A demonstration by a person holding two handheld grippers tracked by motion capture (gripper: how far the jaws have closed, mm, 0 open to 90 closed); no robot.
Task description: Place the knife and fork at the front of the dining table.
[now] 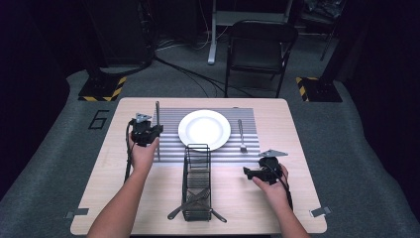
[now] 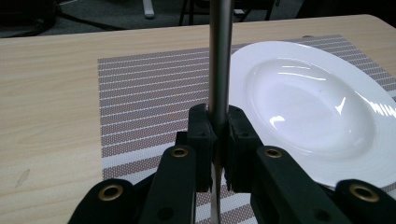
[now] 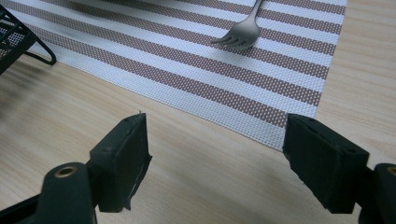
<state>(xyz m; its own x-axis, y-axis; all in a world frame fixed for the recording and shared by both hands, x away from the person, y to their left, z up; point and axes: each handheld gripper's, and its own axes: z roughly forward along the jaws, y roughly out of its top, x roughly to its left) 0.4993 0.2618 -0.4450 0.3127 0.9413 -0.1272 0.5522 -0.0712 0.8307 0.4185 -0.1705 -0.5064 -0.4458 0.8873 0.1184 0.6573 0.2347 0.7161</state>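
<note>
My left gripper [image 1: 146, 133] is shut on a long metal knife [image 1: 157, 116] and holds it over the left part of the striped placemat [image 1: 168, 146], just left of the white plate [image 1: 204, 129]. In the left gripper view the jaws [image 2: 218, 122] clamp the knife [image 2: 220, 56] near its middle, with the plate [image 2: 303, 93] to the right. My right gripper [image 1: 250, 172] hovers open over bare table off the placemat's front right corner, nothing between its jaws [image 3: 217, 154]. A fork [image 1: 241, 135] lies on the placemat right of the plate, its tines [image 3: 240, 33] towards me.
A black wire cutlery basket [image 1: 197, 183] stands at the front middle of the table with several utensils in it; its corner [image 3: 14, 39] shows left of the right gripper. A folding chair [image 1: 260, 47] stands beyond the table's far edge.
</note>
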